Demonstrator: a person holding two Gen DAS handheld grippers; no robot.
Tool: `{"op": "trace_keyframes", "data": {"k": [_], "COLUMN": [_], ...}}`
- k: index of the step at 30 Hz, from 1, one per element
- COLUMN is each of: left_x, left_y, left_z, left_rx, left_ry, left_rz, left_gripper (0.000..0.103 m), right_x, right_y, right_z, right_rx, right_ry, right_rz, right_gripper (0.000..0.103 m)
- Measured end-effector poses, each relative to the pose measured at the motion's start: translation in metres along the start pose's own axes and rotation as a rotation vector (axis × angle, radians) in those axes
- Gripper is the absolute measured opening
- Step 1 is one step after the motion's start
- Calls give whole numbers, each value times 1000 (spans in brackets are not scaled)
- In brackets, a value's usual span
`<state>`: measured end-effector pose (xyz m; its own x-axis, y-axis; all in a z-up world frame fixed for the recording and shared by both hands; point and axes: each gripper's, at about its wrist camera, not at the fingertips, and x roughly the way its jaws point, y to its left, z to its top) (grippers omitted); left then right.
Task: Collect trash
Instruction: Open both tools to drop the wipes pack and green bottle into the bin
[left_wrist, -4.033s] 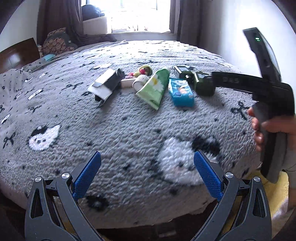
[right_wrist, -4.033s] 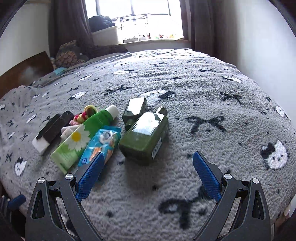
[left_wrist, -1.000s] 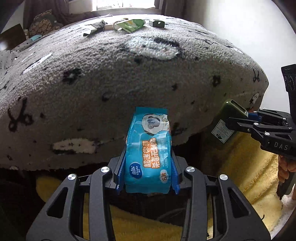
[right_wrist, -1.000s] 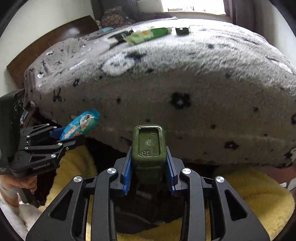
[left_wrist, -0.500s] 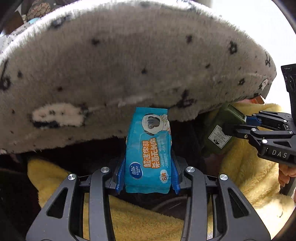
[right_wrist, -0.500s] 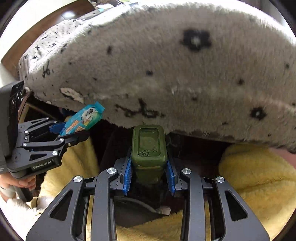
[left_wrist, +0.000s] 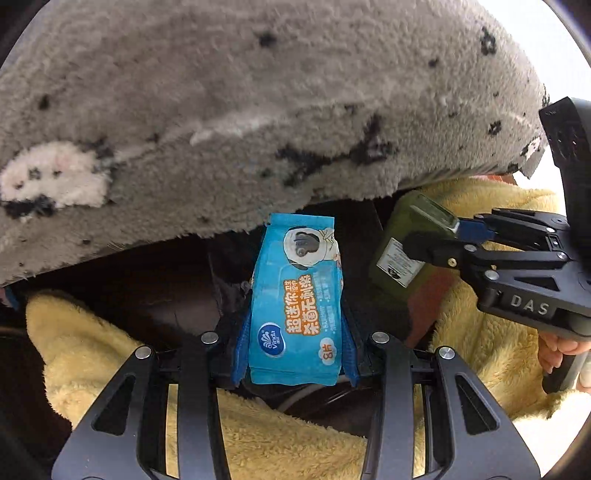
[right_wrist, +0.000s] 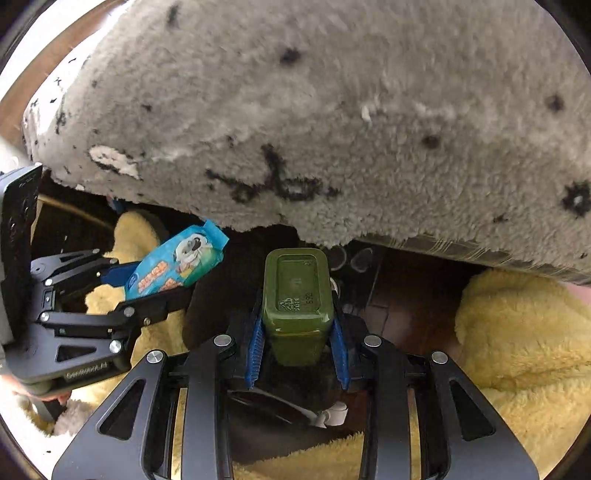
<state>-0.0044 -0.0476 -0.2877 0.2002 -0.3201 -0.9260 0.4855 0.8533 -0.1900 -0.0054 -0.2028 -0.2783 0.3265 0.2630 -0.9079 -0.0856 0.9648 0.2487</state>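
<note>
Left claw (left_wrist: 295, 343) clenched on soft, crushable blue plastic wipes packet (left_wrist: 295, 306); right claw (right_wrist: 297, 345) clenched on rigid, slick olive-green plastic bottle (right_wrist: 295, 299); both below bed edge.

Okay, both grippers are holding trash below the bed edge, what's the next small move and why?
Probably lower both a little, then open. The left gripper clamps the blue wipes pack, and the right gripper clamps the green bottle; a dark opening, possibly a bin, lies beneath them.

the wipes pack (left_wrist: 295, 299) is bright blue with orange and white lettering and a cartoon face. the bottle (right_wrist: 295, 295) is olive green with a white label. the blanket (left_wrist: 258, 110) is grey fleece with black bows and white patches. the fleece below (right_wrist: 524, 332) is pale yellow.
</note>
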Motion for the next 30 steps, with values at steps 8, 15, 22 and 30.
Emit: {"op": "trace_keyframes", "data": {"k": [8, 15, 22, 30], "left_x": [26, 34, 29, 0], "left_y": [-9, -11, 16, 21], "left_z": [-8, -12, -5, 8], "left_rx": [-1, -13, -20, 5], "left_ry": [85, 94, 89, 36], "left_rz": [-10, -17, -2, 45], "left_gripper": [38, 41, 57, 81], "right_x": [11, 19, 11, -21], "right_y": [7, 22, 18, -1], "right_z": [3, 7, 12, 17], "right_rx": [0, -15, 6, 49], "right_ry": [-14, -19, -38, -123], "right_rz": [-4, -5, -4, -12], "right_gripper": [32, 33, 44, 84]}}
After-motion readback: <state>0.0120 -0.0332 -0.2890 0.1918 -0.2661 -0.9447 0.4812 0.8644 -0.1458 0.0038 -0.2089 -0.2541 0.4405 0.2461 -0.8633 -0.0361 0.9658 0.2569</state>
